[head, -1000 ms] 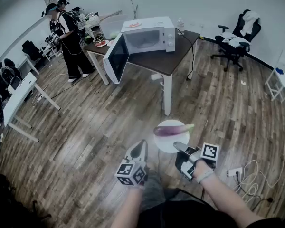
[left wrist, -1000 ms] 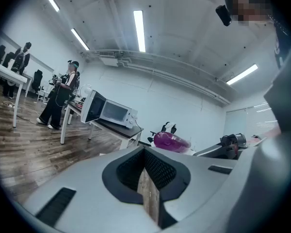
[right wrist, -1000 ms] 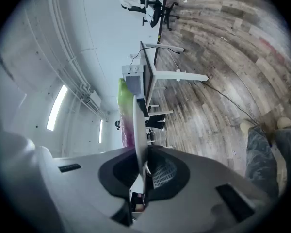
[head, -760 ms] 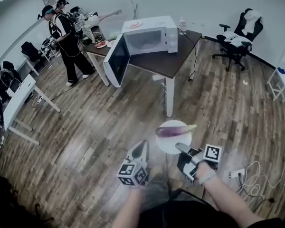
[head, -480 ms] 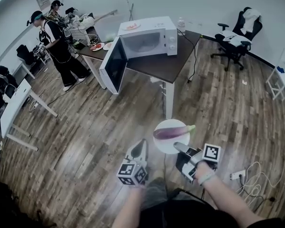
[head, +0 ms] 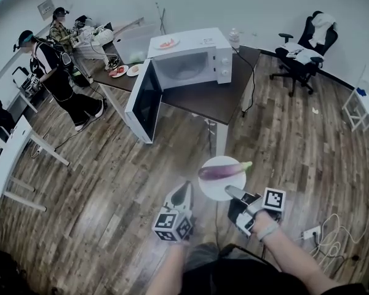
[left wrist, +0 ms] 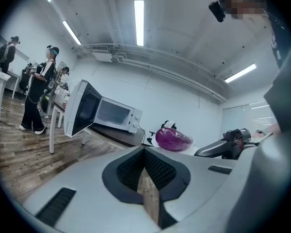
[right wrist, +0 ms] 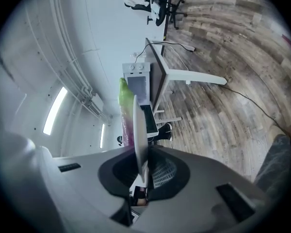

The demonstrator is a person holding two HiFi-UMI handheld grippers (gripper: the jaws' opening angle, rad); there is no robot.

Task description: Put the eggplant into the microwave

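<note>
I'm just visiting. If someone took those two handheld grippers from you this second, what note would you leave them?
Left gripper: shut, empty.
Right gripper: shut on the rim of the white plate, which is held about level, with the eggplant lying across it.
The microwave sits on the dark table ahead across the wood floor, its door swung wide open.
Done: the door is open and the eggplant is being carried on the plate.
Left: walk up to the table, keep the plate level, and set the eggplant inside, probably plate and all.
</note>
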